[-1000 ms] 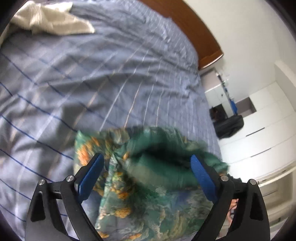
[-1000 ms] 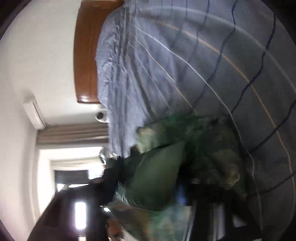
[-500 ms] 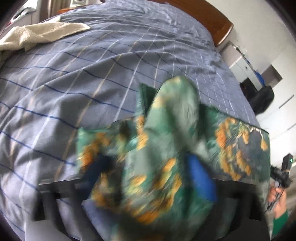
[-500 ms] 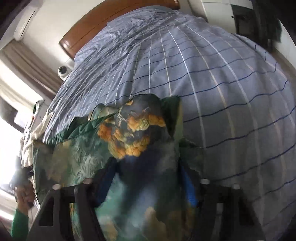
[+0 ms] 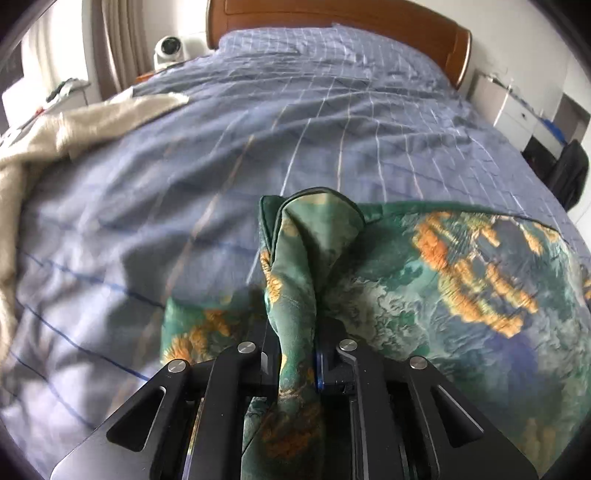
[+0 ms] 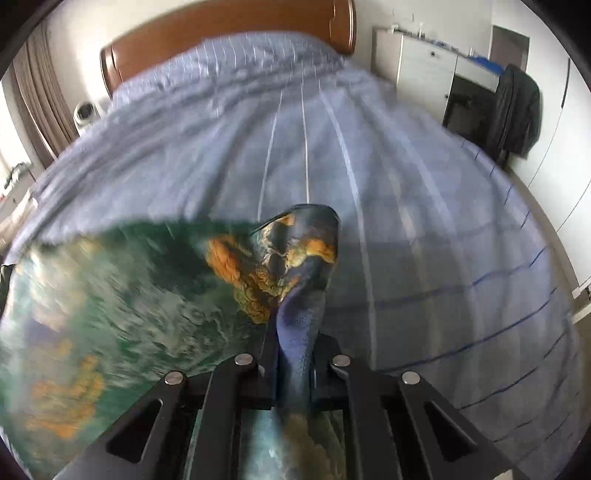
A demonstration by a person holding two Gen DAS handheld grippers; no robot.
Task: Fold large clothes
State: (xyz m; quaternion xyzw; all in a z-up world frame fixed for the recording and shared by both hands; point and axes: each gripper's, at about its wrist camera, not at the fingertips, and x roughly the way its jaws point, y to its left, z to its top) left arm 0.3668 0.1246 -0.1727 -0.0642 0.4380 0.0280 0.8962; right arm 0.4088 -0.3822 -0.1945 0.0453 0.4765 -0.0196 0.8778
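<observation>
A green garment (image 5: 461, 288) with orange and blue print lies spread over the near end of the bed. My left gripper (image 5: 295, 354) is shut on a bunched fold of it, and the pinched cloth sticks up past the black fingers. The rest of the cloth stretches away to the right. In the right wrist view the same garment (image 6: 110, 314) spreads to the left. My right gripper (image 6: 295, 354) is shut on a pinched corner with a blue and orange patch that stands up between the fingers.
The bed (image 5: 332, 129) has a blue checked cover and a wooden headboard (image 5: 332, 14). A cream blanket (image 5: 74, 129) lies on its left side. A white camera (image 5: 168, 50) stands by the curtain. White cabinets (image 6: 417, 70) and a dark bag (image 6: 513, 110) line the right wall.
Both grippers went from open around the crumpled garment to shut on folds of it. Both views swung round to face the headboard, and the cloth now stretches out between the two grips.
</observation>
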